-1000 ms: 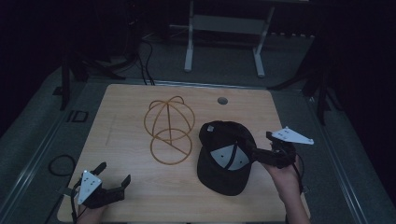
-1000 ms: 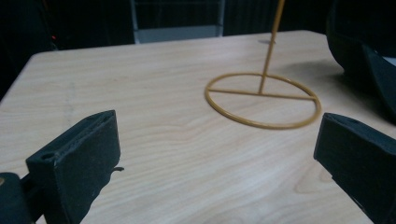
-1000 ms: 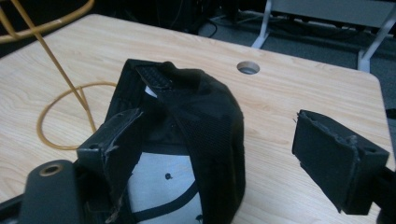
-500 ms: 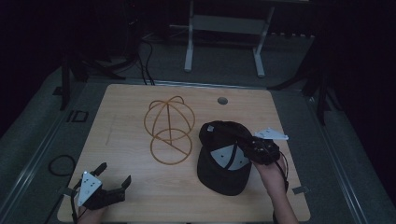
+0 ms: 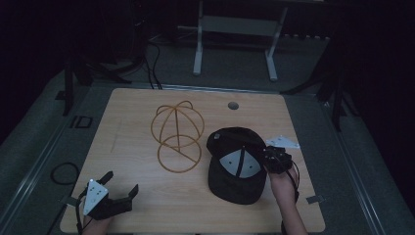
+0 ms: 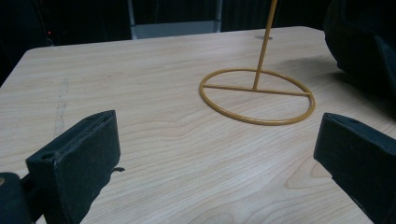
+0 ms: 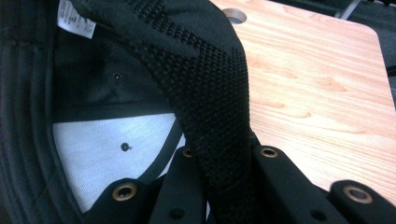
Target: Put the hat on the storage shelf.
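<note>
Resting at the near left corner of the wooden table, the left gripper has its jaws spread wide with nothing between them — in the left gripper view only bare wood lies in the gap. It seems parked there as the spare hand, pointed toward the middle of the table and ready to help.

Farther in, near the centre, stands the wire hat stand, a gold-coloured frame with a flat ring for a base and a domed cage on its post. It is free of both grippers and sits just beside the cap, probably as the place where the cap is meant to end up.

Just right of the stand lies the black cap, upside down on the table so its pale inner lining faces up, brim toward the person. The right gripper is at the cap's right edge, and its jaws have just been closing: in the right gripper view they are clamped on the mesh rim, fabric pinched between the pads. Gripping the rim rather than the soft crown looks like a sensible choice — it gives a firm hold for lifting and turning the cap over.
</note>
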Motion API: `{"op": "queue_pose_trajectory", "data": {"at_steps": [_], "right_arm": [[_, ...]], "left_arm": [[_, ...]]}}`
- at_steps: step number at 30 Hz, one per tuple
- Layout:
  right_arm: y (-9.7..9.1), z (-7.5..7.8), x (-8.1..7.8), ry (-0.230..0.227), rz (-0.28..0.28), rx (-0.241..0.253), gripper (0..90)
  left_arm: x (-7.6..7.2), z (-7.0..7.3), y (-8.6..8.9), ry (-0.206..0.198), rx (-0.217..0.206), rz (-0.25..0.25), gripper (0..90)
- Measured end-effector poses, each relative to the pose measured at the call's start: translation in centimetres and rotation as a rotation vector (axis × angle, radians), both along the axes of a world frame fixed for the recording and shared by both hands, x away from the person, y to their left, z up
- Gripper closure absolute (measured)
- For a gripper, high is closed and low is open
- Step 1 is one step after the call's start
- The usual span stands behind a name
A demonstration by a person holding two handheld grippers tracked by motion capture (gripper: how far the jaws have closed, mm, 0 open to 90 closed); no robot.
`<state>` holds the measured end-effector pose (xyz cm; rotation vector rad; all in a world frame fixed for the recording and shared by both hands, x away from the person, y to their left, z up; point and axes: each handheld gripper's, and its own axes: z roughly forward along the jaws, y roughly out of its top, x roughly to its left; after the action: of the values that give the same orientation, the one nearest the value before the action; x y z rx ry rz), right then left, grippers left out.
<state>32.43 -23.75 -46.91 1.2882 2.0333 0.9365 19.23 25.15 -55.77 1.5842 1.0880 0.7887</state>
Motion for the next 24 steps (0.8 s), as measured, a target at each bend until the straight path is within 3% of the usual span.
{"op": "queue_pose_trajectory", "data": {"at_steps": [9, 14, 24], "right_arm": [[0.3, 1.7, -0.3, -0.053, 0.017, 0.043, 87.9], [0.3, 3.3, -0.8, -0.093, 0.027, 0.077, 87.8], [0.7, 6.2, -2.0, -0.165, 0.059, 0.100, 87.9]], "left_arm": [[-0.1, 0.1, -0.1, -0.007, 0.003, -0.006, 1.0], [-0.1, 0.1, 0.0, -0.004, 0.002, -0.008, 1.0], [-0.2, 0.3, -0.4, -0.006, -0.004, -0.017, 1.0]]}}
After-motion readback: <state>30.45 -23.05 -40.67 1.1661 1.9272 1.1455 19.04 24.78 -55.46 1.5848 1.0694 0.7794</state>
